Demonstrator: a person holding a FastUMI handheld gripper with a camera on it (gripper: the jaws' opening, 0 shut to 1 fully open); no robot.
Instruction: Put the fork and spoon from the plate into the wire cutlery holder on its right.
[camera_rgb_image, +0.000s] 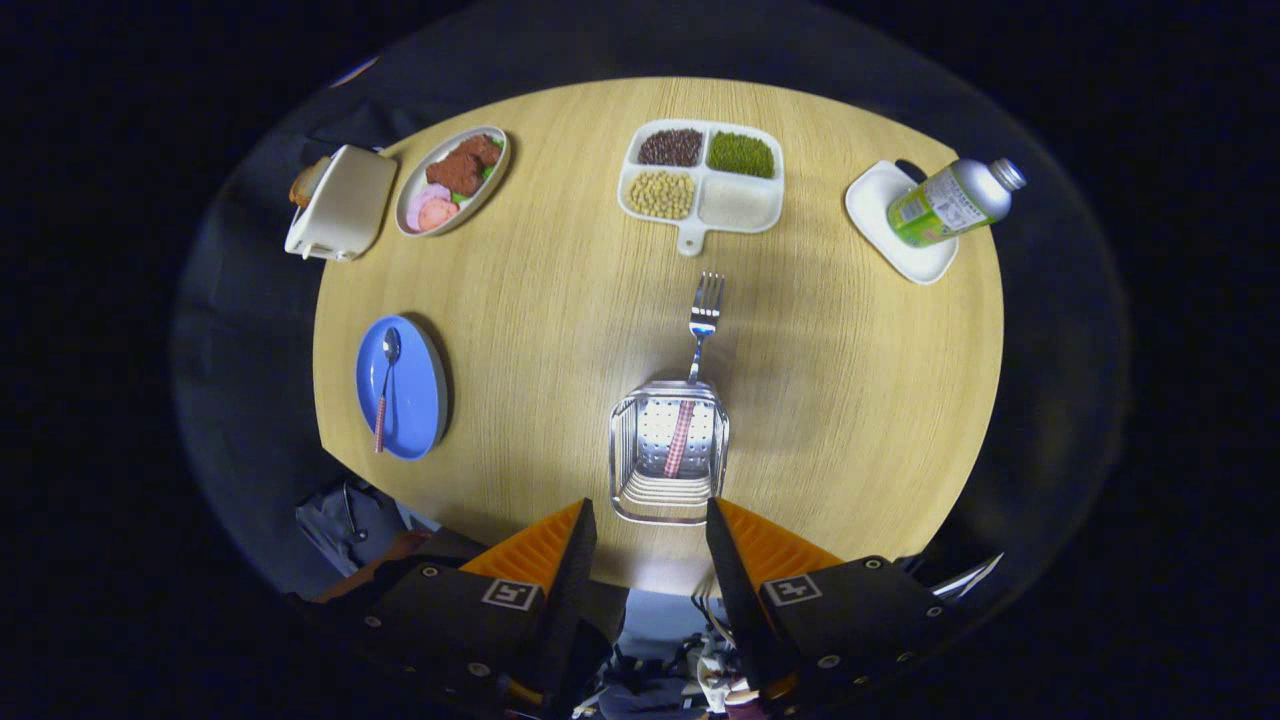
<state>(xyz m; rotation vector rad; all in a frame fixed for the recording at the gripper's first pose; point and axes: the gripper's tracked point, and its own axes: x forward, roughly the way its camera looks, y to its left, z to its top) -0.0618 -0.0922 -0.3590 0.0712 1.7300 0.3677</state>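
Observation:
A wire cutlery holder (668, 452) stands on the round wooden table (560, 300), just ahead of my fingers. A fork (700, 335) with a checked handle leans in it, tines sticking out over the far rim. To the holder's left lies a blue plate (415, 400) with a spoon (386, 385) on it, bowl pointing away. My gripper (648, 520) hangs high above the table's near edge, open, with nothing between its fingers.
At the back stand a white four-part dish of beans and grains (703, 172), an oval plate of food (452, 180), a white toaster (342, 203) with bread, and a bottle (950, 203) on a white tray (880, 215). A bag lies below the table's near left edge.

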